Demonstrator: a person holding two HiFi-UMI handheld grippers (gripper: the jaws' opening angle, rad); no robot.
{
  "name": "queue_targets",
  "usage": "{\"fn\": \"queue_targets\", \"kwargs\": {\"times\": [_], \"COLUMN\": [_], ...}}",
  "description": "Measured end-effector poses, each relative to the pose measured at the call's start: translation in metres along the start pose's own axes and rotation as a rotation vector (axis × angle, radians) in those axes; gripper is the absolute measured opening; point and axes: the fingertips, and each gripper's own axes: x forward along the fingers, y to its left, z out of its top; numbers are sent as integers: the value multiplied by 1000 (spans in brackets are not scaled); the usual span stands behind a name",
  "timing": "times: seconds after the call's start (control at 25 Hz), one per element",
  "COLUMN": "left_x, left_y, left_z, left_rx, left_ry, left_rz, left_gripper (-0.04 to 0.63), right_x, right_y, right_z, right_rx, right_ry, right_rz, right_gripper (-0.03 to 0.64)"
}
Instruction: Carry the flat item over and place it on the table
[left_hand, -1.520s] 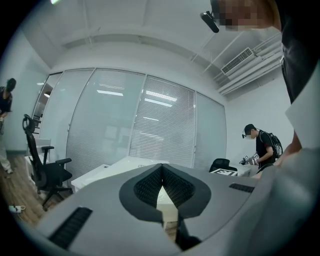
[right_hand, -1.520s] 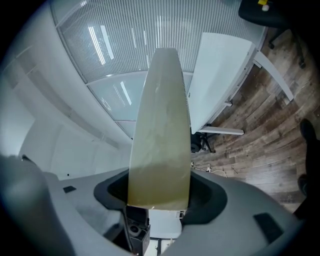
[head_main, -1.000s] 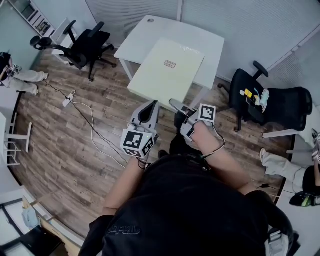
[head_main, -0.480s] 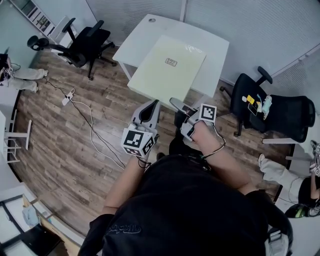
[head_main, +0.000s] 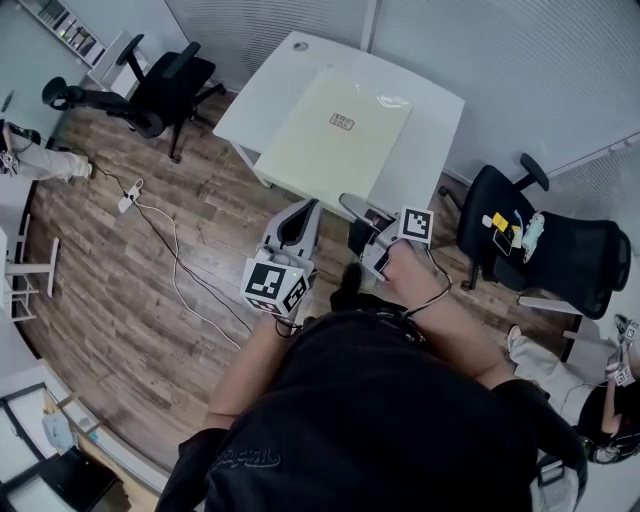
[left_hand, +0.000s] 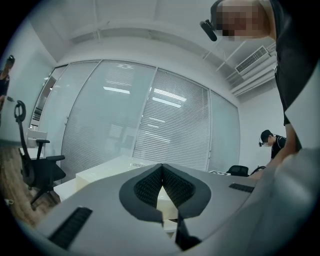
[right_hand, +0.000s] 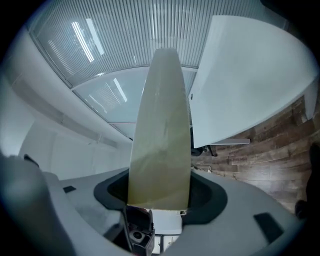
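Holding the flat item (head_main: 335, 135) level, out front over the white table (head_main: 270, 95).
Right gripper (right_hand: 159, 197) jaws stand wide, clamped on its near end; left gripper (left_hand: 161, 170) jaws meet at the tips alongside.

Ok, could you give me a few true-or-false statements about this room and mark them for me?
1. The right claw grips a pale flat board. True.
2. The floor is grey carpet. False: it is wooden planks.
3. The table ahead is white. True.
4. The board's top is completely plain. False: a small label sits near its middle.
5. A white cable lies across the floor. True.
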Motion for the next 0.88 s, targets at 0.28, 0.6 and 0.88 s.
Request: {"fn": "queue_targets", "kwargs": {"times": [0.28, 0.6, 0.88], "left_x": [56, 83, 97], "left_y": [10, 17, 15], "left_z": [12, 23, 23], "left_rx": [-5, -1, 2], "left_ry": [-11, -26, -18], "left_rz": [27, 78, 65], "left_gripper": [14, 14, 14], "right_x": [10, 16, 16], "right_y": [4, 10, 6], "right_z": [60, 95, 101], "right_rx": [1, 5, 6], "right_ry": [21, 36, 45], "right_rz": [21, 54, 51], "right_gripper": [291, 291, 291]}}
